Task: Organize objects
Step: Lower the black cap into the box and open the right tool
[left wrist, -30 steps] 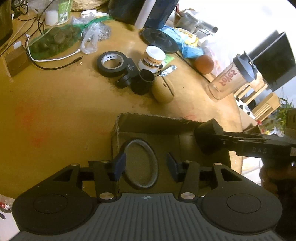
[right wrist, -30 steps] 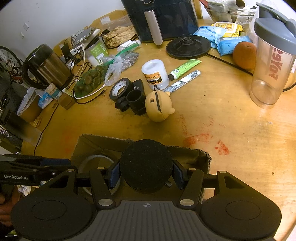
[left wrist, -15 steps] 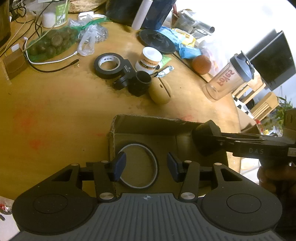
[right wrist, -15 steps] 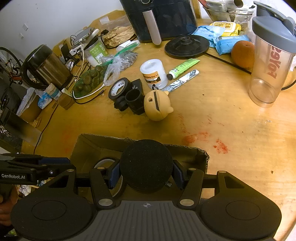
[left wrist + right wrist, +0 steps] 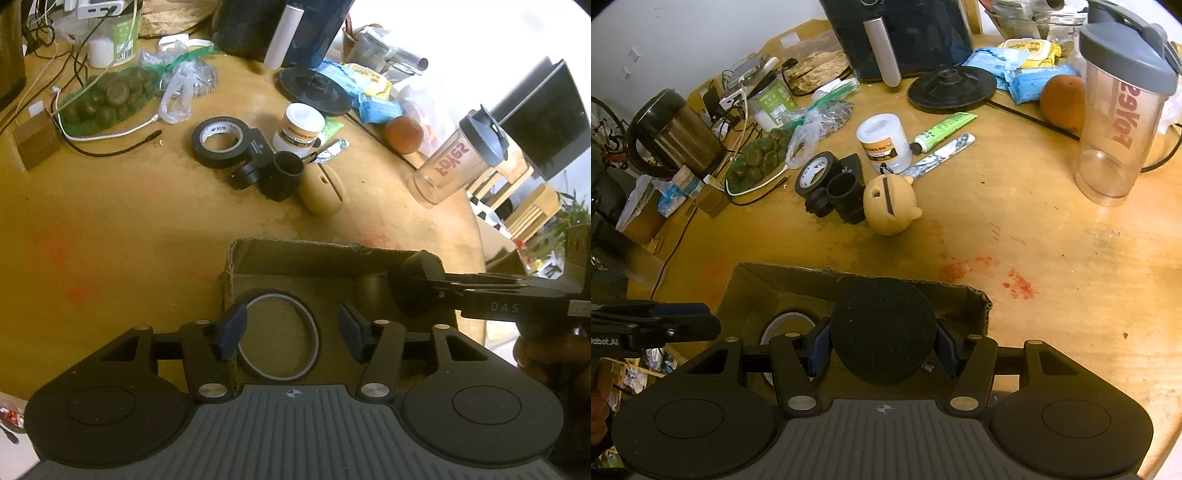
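Note:
An open cardboard box [image 5: 295, 254] [image 5: 979, 299] sits at the near edge of the wooden table. A thin tape ring [image 5: 310, 321] [image 5: 783, 319] lies flat inside it. My left gripper [image 5: 291, 328] is open and empty, above the ring. My right gripper [image 5: 882, 345] is shut on a round black foam-covered object [image 5: 882, 325] and holds it over the box's right part; it also shows in the left wrist view [image 5: 417, 280]. On the table beyond lie a black tape roll [image 5: 218, 140], a black lens piece [image 5: 280, 177] and a tan bear-shaped toy [image 5: 321, 188].
A white jar [image 5: 882, 144], a green tube [image 5: 945, 127], a shaker bottle [image 5: 1123, 122], an orange [image 5: 1062, 99], a kettle [image 5: 672, 133], a bag of green fruit [image 5: 757, 158], cables and an air fryer [image 5: 897, 33] crowd the far side. Red stains [image 5: 1019, 284] mark the table.
My left gripper has drawn back and up, so more of the tape ring shows between its fingers. The right gripper still holds the black object over the box.

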### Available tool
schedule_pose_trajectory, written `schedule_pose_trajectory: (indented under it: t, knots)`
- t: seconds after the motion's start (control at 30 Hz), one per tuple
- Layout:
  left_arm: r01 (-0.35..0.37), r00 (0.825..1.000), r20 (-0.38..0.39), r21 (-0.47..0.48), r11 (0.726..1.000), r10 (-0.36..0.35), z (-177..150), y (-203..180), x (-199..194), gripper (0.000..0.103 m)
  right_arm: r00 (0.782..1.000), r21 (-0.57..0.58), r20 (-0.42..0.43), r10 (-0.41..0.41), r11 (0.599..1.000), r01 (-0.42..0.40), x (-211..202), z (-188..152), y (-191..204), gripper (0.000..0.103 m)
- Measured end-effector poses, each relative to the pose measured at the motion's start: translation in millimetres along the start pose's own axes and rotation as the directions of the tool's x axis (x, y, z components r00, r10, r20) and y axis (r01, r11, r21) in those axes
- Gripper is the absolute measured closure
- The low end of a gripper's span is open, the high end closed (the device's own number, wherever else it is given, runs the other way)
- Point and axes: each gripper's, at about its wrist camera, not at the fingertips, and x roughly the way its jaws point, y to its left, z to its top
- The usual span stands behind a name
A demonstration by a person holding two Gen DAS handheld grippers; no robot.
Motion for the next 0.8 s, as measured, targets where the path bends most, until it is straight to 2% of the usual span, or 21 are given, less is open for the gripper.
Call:
schedule_pose_trajectory:
  t: [0.5,0.8]
  knots:
    - [-0.007,1.000,-0.023,0.042,0.999,0.008,6,-6,6,0.047,1.000,0.024,0.007,-0.024,0.999,0.024,1,-6,-11,0.043]
    - [-0.005,1.000,-0.027,0.038,0.999,0.006,8,-6,9,0.047,0.997,-0.090,0.004,-0.074,0.993,0.074,5,-4,-1,0.043]
